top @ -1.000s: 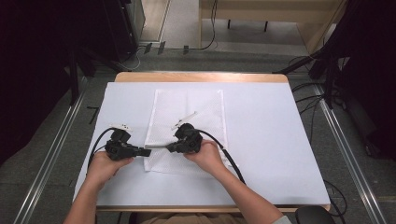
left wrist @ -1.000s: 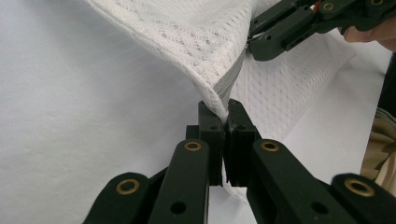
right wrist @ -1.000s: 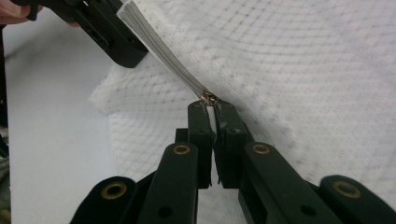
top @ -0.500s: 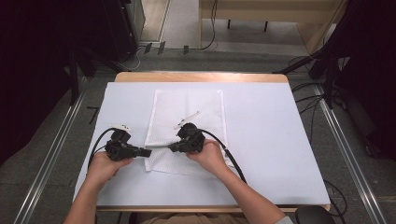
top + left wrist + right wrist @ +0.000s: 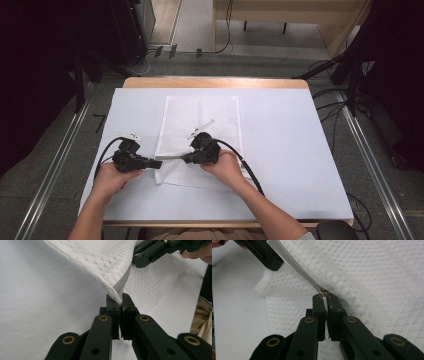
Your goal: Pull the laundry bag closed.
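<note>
Clearly, the white mesh bag lay flat near the middle of the white table, its long sides running away from the person. Its fabric was a fine open weave with small holes, and a pale grey zipper ran along the near edge. That near edge was lifted slightly off the surface where the two tools held it, while the rest of the bag rested on the table.

In the left gripper view, the left gripper had its black jaws pressed together on the near left corner of the bag, right at the end of the zipper tape, with the mesh rising up and away from the fingertips. In the high view this gripper sat at the bag's left edge, pointing toward the other tool.

In the right gripper view, the right gripper was closed on the zipper pull, a small metal piece showing just above its fingertips, and the grey tape stretched from there up toward the left gripper. From above, the right gripper lay on the bag's near part, pointing left, near the left gripper with a short stretch of zipper between them.
</note>
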The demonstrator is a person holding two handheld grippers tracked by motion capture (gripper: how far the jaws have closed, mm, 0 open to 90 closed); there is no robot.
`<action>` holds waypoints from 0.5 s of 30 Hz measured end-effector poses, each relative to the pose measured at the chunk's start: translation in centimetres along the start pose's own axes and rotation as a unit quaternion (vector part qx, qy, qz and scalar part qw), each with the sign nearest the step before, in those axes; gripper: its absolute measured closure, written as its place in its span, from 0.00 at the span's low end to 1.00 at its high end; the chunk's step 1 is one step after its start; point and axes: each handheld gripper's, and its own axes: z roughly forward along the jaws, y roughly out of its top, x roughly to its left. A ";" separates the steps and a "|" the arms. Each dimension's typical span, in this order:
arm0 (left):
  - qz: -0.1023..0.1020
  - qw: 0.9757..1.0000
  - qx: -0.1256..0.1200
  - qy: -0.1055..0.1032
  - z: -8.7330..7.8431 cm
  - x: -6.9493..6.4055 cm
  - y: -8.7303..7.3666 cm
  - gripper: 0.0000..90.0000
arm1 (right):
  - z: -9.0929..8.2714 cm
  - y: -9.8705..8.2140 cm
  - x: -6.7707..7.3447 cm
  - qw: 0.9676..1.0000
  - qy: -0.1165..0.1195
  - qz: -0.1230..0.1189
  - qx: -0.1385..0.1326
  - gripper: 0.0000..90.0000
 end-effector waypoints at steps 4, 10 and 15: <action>0.002 1.000 0.002 0.000 0.0 0.0 0.0 0.98 | -0.3 -0.3 -0.3 1.000 0.000 0.002 0.001 0.98; 0.005 1.000 0.001 0.001 0.0 0.0 -0.1 0.98 | -0.6 -0.7 -0.5 1.000 -0.006 0.000 0.004 0.98; 0.005 1.000 0.004 -0.001 0.0 0.0 -0.1 0.98 | -0.8 -1.1 -0.8 1.000 -0.003 0.008 0.001 0.98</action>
